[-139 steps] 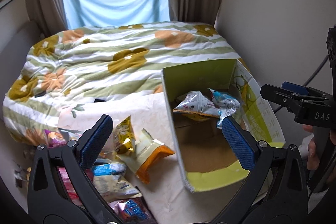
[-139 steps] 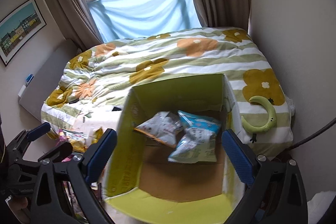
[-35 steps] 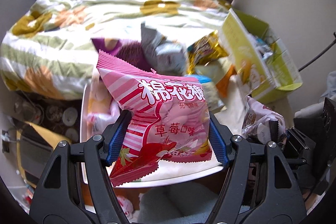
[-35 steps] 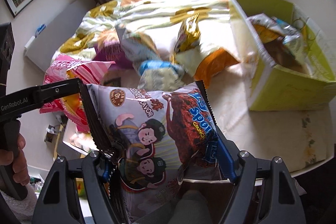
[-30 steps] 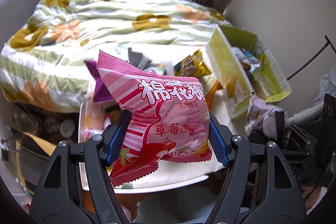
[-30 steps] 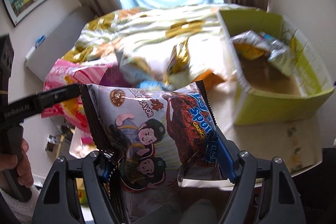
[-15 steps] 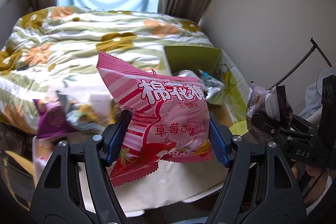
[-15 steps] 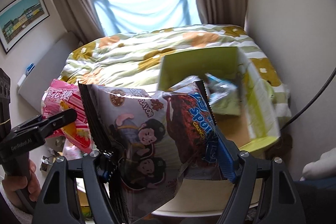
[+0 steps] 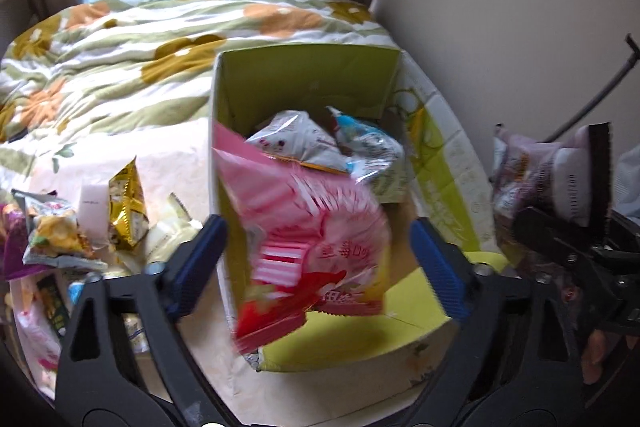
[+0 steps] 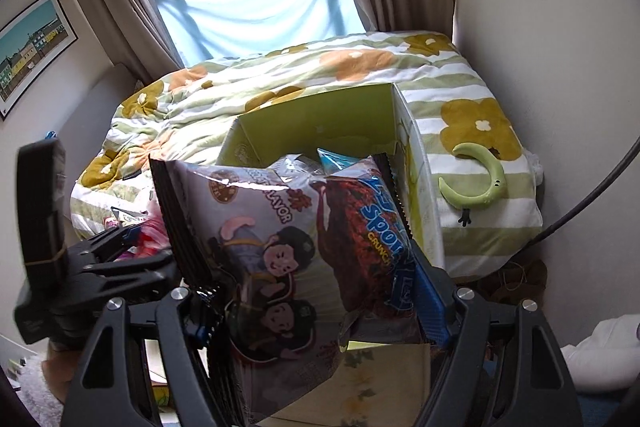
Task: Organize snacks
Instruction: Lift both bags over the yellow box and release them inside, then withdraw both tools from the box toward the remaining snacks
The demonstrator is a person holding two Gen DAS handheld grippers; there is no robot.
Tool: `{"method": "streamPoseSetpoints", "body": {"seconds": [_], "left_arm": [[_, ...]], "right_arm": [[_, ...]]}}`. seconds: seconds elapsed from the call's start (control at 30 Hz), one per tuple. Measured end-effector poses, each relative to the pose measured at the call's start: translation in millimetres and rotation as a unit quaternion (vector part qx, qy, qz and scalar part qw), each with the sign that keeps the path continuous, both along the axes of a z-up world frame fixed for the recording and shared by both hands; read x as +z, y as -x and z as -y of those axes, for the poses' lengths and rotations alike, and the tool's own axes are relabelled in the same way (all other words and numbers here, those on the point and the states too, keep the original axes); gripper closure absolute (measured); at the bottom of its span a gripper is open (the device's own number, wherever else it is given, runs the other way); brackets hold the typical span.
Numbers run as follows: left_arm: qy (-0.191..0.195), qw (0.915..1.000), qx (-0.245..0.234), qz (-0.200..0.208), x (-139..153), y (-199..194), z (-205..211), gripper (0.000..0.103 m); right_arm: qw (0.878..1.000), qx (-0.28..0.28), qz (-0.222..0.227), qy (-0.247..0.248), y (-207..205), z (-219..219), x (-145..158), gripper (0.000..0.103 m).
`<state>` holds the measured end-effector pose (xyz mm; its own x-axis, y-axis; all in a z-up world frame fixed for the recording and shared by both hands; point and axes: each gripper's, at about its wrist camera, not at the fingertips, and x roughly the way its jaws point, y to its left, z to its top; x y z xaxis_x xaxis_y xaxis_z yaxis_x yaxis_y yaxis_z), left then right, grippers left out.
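The bed (image 10: 304, 83) with the flowered green and white quilt filled the back of both views, under the window with its blue cloth. In front of it stood the table (image 9: 320, 399), and on the table the green box (image 9: 304, 83), open at the top.

The left gripper (image 9: 320, 259) pointed steeply down over the near part of the box. Its jaws had just been opening and stood wide, and the blue pads (image 9: 200, 255) were clear of the pink marshmallow bag (image 9: 308, 251). This bag was blurred and lay between the jaws, over the near left wall of the box; whether it rested on anything could not be told.

The right gripper (image 10: 320, 303) also pointed down toward the box, from the right side. It was closed on the cartoon snack bag (image 10: 280, 247), which stood upright between its pads and hid most of the box inside. In the left wrist view the same bag (image 9: 552, 179) appeared at the right edge.

Inside the box, toward the far wall, lay a white snack packet (image 9: 292, 143) and, touching it on the right, a blue and white packet (image 9: 368, 147).

On the table left of the box a gold packet (image 9: 126, 203) stood among other loose snacks (image 9: 56, 239).

A green curved toy (image 10: 476, 179) lay on the quilt right of the box.
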<state>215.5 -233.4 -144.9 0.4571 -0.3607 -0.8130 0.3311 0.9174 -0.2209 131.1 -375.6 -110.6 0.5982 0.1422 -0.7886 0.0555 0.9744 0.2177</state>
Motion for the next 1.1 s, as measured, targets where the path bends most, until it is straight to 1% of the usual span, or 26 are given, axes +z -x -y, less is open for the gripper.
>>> {"method": "streamPoseSetpoints", "body": {"seconds": [0.07,0.13,0.27,0.43,0.57,0.77,0.83,0.9,0.93,0.97,1.1], "left_arm": [[0.02,0.9997,0.008,-0.009,-3,2,-5,0.003],[0.025,0.9995,0.016,-0.013,-4,5,-12,0.003],[0.02,0.9994,0.028,-0.008,1,17,-27,0.003],[0.011,0.9988,0.047,0.001,8,26,-41,0.003],[0.002,0.9984,0.057,-0.002,7,24,-44,0.003],[-0.021,0.9983,0.054,-0.008,4,18,-37,0.003],[-0.028,0.9982,0.052,-0.012,3,17,-33,0.003],[-0.035,0.9981,0.05,-0.015,0,17,-29,0.003],[-0.039,0.9979,0.049,-0.016,-1,18,-27,0.003],[-0.041,0.9979,0.048,-0.016,-2,19,-26,0.003],[-0.044,0.998,0.042,-0.02,-6,26,-21,0.003]], "right_arm": [[1.0,0.006,-0.002,-0.001,-2,4,-3,0.029],[1.0,0.011,-0.004,-0.003,-3,7,-5,0.029],[1.0,0.016,-0.011,-0.016,-6,10,-12,0.029],[0.999,0.03,-0.021,-0.017,-16,4,-20,0.029],[0.999,0.038,-0.026,0.001,-29,-4,-24,0.028],[0.998,0.048,-0.036,-0.009,-51,-9,-37,0.028],[0.998,0.043,-0.049,-0.014,-57,-6,-45,0.023],[0.997,0.036,-0.058,-0.02,-60,-3,-50,0.011],[0.997,0.034,-0.06,-0.024,-59,0,-51,0.008],[0.997,0.033,-0.061,-0.028,-57,3,-52,0.006],[0.998,0.02,-0.055,-0.023,-47,11,-53,0.005]]}}
